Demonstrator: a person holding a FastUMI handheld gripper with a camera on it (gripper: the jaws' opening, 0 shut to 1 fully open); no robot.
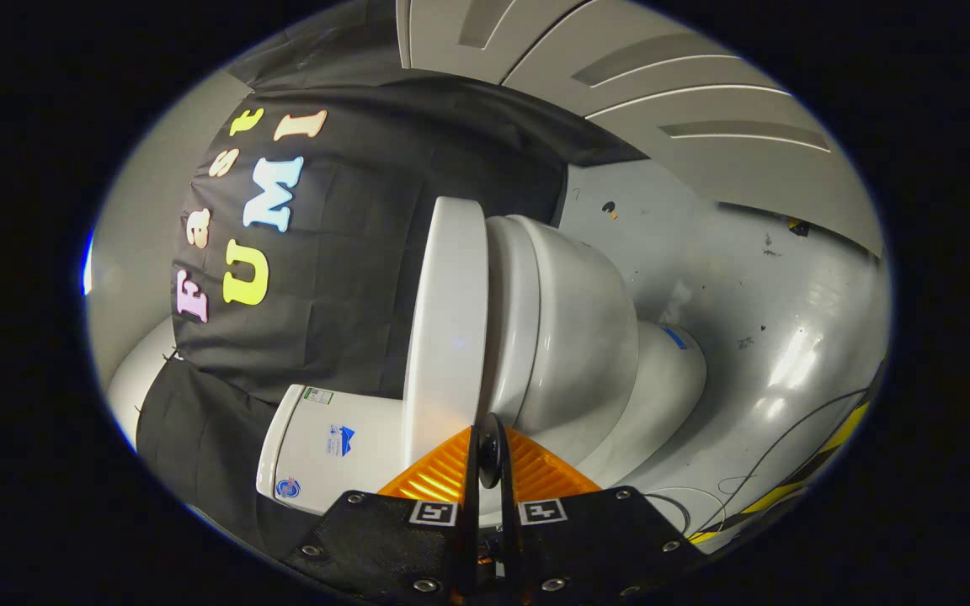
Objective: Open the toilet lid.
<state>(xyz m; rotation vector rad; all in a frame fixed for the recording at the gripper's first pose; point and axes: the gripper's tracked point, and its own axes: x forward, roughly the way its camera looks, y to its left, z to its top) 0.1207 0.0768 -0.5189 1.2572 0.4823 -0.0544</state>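
The hand-held gripper has its fingers closed together at the toilet lid's edge; the bowl lies beyond.

White toilet lid, bowl and tank just beyond the fingers; glossy grey floor past them carries yellow-black striped tape.

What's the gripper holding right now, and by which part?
The gripper is shut on the white plastic toilet lid, with both fingers pinching the lid's thin edge at its near end, beside the white ceramic bowl.
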